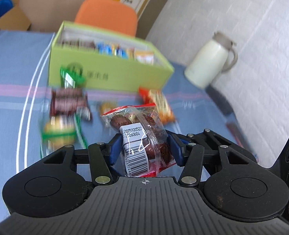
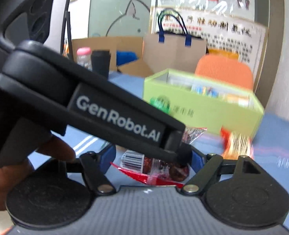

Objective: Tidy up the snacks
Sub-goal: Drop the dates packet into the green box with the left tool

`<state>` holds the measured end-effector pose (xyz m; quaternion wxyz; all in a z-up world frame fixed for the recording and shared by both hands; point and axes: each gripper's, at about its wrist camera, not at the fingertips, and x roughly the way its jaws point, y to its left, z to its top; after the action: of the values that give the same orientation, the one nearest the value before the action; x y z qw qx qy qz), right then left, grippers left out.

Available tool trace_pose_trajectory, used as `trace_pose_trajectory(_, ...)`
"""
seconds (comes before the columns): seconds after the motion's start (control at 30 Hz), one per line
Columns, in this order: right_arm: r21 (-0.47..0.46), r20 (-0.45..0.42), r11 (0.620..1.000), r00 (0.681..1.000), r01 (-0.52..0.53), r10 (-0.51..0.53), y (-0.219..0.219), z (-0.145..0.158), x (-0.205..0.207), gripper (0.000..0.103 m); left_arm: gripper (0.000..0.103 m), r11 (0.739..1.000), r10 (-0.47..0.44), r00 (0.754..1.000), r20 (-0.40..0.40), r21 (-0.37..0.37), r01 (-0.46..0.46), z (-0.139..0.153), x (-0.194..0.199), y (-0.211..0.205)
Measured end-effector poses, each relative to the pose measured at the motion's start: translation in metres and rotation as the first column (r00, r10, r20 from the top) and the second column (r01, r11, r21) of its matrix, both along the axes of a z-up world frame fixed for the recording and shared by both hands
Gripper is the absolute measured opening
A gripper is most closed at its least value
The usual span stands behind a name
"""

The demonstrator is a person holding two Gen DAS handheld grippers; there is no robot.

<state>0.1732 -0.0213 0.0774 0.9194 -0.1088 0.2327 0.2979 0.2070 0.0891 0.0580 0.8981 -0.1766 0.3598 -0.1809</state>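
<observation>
My left gripper (image 1: 145, 149) is shut on a clear packet of red dates (image 1: 140, 125) with a barcode label, and holds it up off the blue tablecloth (image 1: 11, 74). The right wrist view shows that left gripper (image 2: 178, 148) from the side, with the same packet (image 2: 160, 168) hanging in it. My right gripper (image 2: 153, 158) stands open just behind; its blue pads sit either side of the packet without pressing on it. Beyond stands a green box (image 1: 115, 78) (image 2: 213, 115) with snacks inside. Loose snacks lie in front: a brown packet (image 1: 68, 101) and an orange-red packet (image 1: 160, 103) (image 2: 236, 143).
A white jug (image 1: 209, 62) stands right of the box near the wall. An orange chair (image 1: 107, 13) and cardboard boxes (image 1: 17, 9) are behind the table. A pink-capped bottle (image 2: 83, 57) and a dark cup (image 2: 101, 62) stand at the far left. A person's hand (image 2: 52, 156) grips the left tool.
</observation>
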Motion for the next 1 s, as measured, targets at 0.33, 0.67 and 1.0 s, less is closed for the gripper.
trace_pose_trajectory(0.33,-0.032,0.101,0.998,0.993,-0.06,0.063,0.035,0.038,0.147,0.084,0.035,0.994,0.097,0.99,0.101,0.041,-0.101,0.057,0.127,0.029)
trace_pose_trajectory(0.67,0.063,0.005,0.996,0.998,-0.057,0.057,0.021,0.02,0.206,0.093,0.066,0.979,0.192,0.978,0.08,0.051,-0.196,0.031,0.189,0.067)
trace_pose_trajectory(1.0,0.174,-0.136,0.978,0.981,-0.113,0.137,0.003,-0.011,0.082,0.093,0.073,0.975,0.21,0.975,0.073,0.063,-0.215,-0.002,0.071,0.097)
